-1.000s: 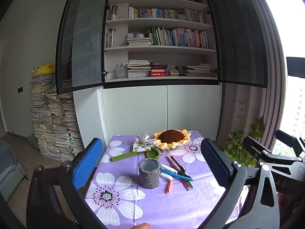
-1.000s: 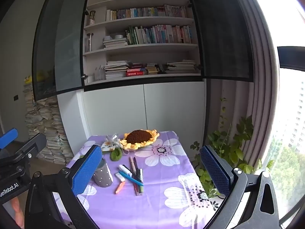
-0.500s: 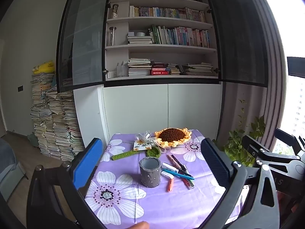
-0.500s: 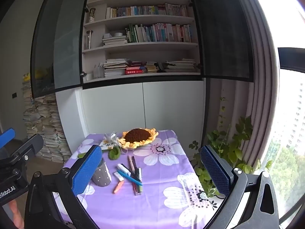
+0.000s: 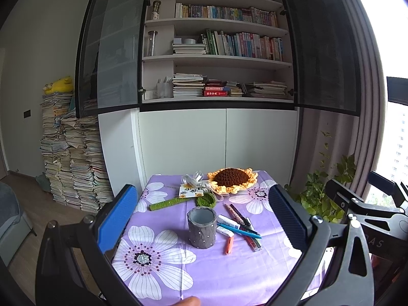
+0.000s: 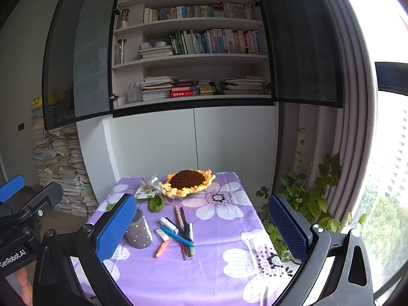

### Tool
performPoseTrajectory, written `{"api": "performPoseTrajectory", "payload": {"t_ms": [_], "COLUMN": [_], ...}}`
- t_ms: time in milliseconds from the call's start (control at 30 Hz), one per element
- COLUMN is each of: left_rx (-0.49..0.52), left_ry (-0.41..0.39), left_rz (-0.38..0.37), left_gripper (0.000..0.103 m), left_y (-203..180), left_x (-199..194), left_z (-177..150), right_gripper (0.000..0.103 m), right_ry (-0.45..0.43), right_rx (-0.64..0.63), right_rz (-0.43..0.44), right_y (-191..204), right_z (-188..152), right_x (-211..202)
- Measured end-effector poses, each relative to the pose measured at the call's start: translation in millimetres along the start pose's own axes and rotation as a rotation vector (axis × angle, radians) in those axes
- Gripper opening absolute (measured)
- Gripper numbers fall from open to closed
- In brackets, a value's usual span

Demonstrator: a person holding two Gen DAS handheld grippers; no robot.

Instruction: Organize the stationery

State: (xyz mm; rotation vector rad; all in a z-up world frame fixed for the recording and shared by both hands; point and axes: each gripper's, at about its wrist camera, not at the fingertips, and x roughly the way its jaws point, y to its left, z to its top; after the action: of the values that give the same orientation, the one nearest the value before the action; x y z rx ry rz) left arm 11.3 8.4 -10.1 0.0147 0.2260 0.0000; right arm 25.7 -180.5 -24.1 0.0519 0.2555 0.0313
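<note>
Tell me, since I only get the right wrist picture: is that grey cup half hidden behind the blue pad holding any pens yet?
Observer: No. The left wrist view shows the whole grey cup. Its mouth is open and nothing sticks out of it.
Operator: Is anything hiding to the left of it?
Observer: Yes, a green crocheted stem lies flat on the purple cloth, apart from the cup.
Operator: And the other tool at my left edge, is it carrying something?
Observer: No. The left gripper has its jaws wide apart with nothing between them.
</note>
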Motion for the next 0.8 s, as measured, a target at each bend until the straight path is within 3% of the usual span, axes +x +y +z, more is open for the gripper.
{"api": "performPoseTrajectory", "payload": {"t_ms": [800], "left_rx": [0.02], "left_ry": [-0.031], "left_rz": [-0.005], "left_gripper": [0.102], "left_y": [2.2], "left_x": [-0.4], "left_z": [2.9], "right_gripper": [0.103], "right_ry": [-0.017], "right_rx": [-0.014], "right_rz": [0.002], "right_y": [4.1], "right_z": [5.4], "right_x": [-4.3]}}
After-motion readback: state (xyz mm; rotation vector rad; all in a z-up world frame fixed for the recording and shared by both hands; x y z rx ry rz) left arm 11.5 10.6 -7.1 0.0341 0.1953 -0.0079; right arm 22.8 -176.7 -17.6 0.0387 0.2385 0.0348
